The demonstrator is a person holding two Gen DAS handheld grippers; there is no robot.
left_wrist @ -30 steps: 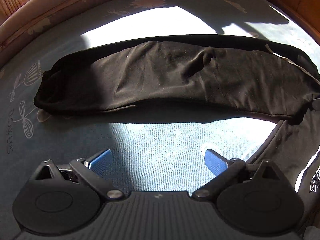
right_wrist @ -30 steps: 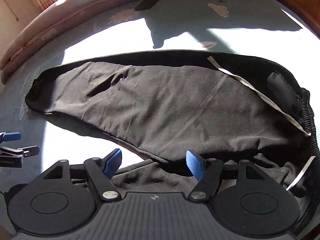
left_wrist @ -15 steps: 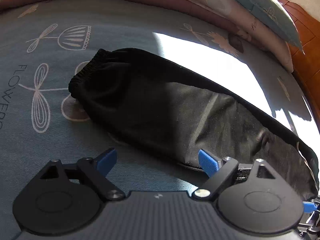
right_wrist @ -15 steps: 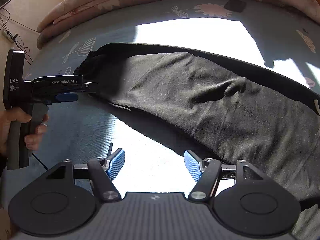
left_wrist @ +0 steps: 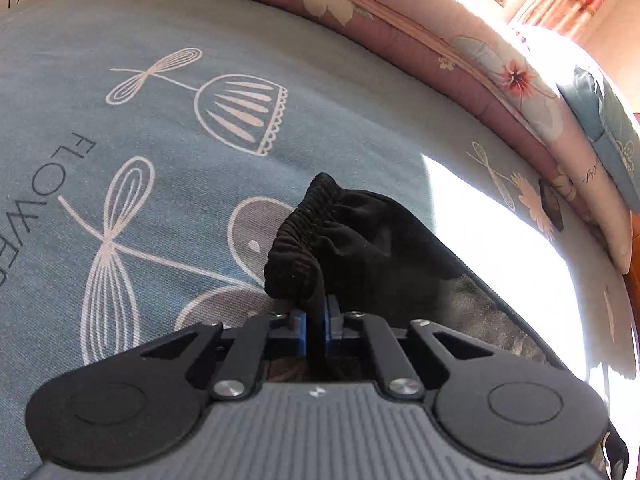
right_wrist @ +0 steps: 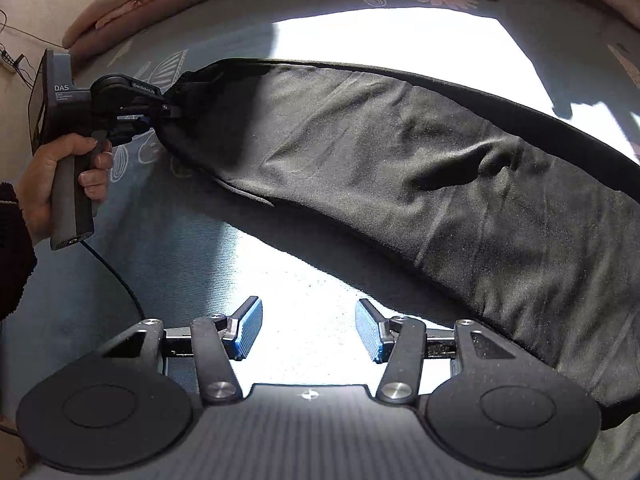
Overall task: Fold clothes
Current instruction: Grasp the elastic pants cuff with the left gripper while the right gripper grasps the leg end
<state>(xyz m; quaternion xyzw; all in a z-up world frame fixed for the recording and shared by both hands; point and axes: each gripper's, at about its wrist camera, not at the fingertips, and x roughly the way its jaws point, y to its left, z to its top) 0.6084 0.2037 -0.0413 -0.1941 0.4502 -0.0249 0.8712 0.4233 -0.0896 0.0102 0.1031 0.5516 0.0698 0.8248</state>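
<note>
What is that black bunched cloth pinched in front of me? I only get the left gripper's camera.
Observer: It is the elastic cuff of a long black trouser leg, which the right camera shows stretched across the bedsheet.
Operator: Who holds this gripper?
Observer: A person's hand, wrapped around the left gripper handle.
Operator: Is the other gripper holding cloth too?
Observer: No. The right gripper is closing with only sunlit sheet between its pads, just short of the leg's near edge.

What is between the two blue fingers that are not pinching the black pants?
Nothing but bare, sunlit bedsheet. The right wrist view shows the right gripper closing, the pants lying just beyond.
</note>
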